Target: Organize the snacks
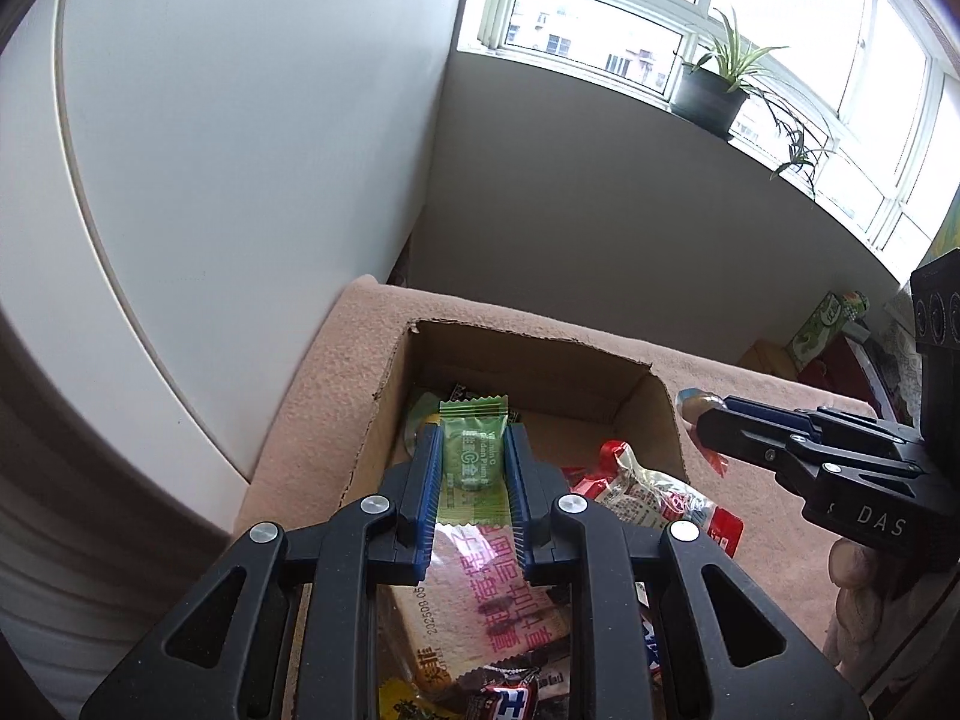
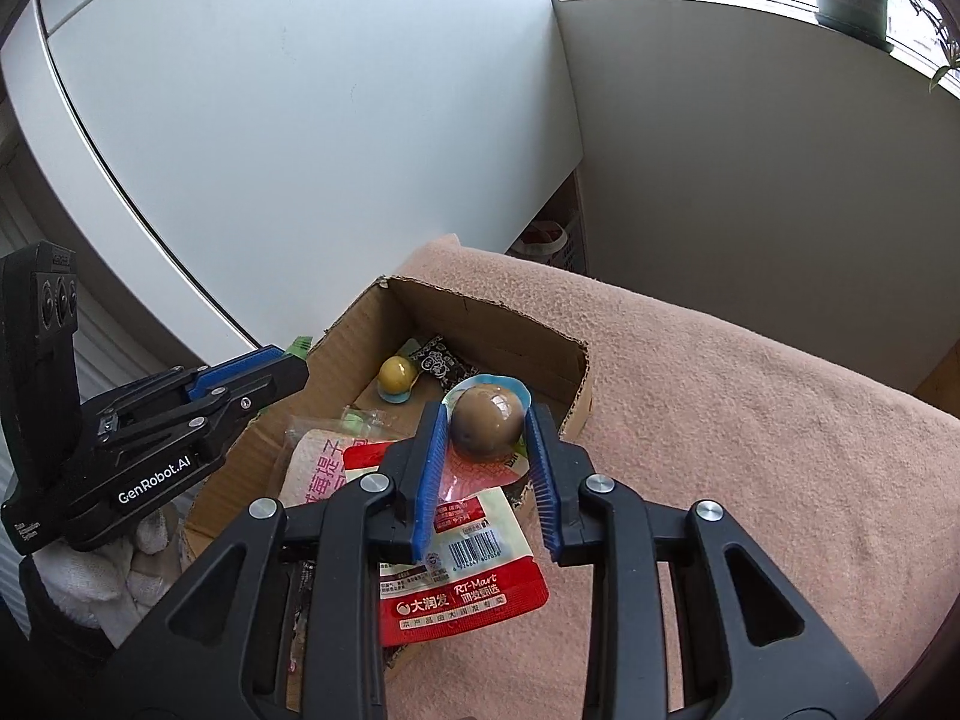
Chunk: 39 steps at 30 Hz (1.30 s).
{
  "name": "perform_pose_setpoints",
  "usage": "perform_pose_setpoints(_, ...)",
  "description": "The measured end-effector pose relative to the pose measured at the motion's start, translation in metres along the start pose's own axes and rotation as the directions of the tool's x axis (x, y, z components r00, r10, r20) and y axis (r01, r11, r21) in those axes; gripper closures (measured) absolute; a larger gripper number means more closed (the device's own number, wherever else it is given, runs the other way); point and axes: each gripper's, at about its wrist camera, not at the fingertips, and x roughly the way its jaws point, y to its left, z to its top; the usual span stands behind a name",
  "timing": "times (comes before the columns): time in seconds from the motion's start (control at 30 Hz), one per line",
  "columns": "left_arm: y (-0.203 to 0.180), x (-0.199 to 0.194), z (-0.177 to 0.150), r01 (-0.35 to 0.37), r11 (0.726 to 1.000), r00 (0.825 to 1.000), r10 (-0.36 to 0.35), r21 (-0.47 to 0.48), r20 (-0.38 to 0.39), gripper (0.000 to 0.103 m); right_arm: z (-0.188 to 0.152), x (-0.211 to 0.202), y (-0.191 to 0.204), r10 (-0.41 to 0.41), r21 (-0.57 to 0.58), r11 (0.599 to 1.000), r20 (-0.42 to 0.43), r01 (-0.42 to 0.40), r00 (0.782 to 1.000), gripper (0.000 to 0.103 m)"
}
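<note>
My left gripper (image 1: 472, 447) is shut on a green plum candy packet (image 1: 471, 456) and holds it above the open cardboard box (image 1: 543, 360). The box holds several snacks, among them a pink-printed biscuit pack (image 1: 480, 594) and a red and white pouch (image 1: 654, 495). My right gripper (image 2: 487, 429) is shut on a packaged brown egg (image 2: 486, 423), held over the box's right wall (image 2: 576, 384). A yellow egg pack (image 2: 397, 376) lies at the box's far end. The red pouch (image 2: 462, 576) hangs over the box's near right rim. Each gripper shows in the other's view, the right one (image 1: 705, 426) and the left one (image 2: 297, 363).
The box sits on a surface covered with a pink fleece cloth (image 2: 750, 420). A white cabinet wall (image 1: 240, 180) stands left. A potted plant (image 1: 714, 90) sits on the window sill. Boxes and cartons (image 1: 828, 330) stand beyond the cloth's far right edge.
</note>
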Motion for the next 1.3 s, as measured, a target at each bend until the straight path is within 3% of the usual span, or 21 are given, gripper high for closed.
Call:
perform_pose_setpoints(0.1,-0.001,0.005,0.001,-0.009,1.000,1.000,0.009,0.006,-0.009,0.083,0.002,0.006,0.001,-0.010,0.000,1.000,-0.002,0.010,1.000,0.067)
perform_pose_setpoints(0.47,-0.002,0.009,0.003,-0.029,0.999,0.999,0.030,0.022,-0.019,0.082,0.006,0.009,0.006,-0.010,-0.014,1.000,-0.001,0.010,1.000,0.059)
perform_pose_setpoints(0.53,-0.002,0.009,0.002,-0.030,0.999,0.999,0.031,0.023,-0.020,0.082,0.006,0.009,0.007,-0.014,-0.018,1.000,-0.002,0.014,1.000,0.053)
perform_pose_setpoints(0.63,-0.002,0.009,0.003,-0.031,0.999,0.999,0.031,0.019,-0.018,0.070,0.005,0.007,0.009,-0.030,-0.032,0.999,0.004,0.030,1.000,0.042)
perform_pose_setpoints(0.77,-0.001,0.009,0.003,-0.035,0.999,0.999,0.035,0.021,-0.016,0.065,0.003,0.005,0.007,-0.032,-0.029,0.999,0.004,0.032,0.999,0.041)
perform_pose_setpoints(0.83,-0.002,0.009,0.002,-0.037,0.999,0.999,0.037,0.022,-0.015,0.057,0.003,0.003,0.007,-0.035,-0.030,0.999,0.004,0.035,0.999,0.040)
perform_pose_setpoints(1.2,-0.005,-0.007,-0.006,-0.049,0.999,0.999,0.049,0.021,0.005,0.056,-0.014,-0.019,0.008,-0.049,-0.042,0.998,0.033,0.050,0.998,0.024)
perform_pose_setpoints(1.3,-0.010,-0.016,-0.011,-0.055,0.998,0.998,0.054,0.031,0.021,0.048,-0.022,-0.029,0.011,-0.053,-0.050,0.997,0.042,0.055,0.998,0.023)
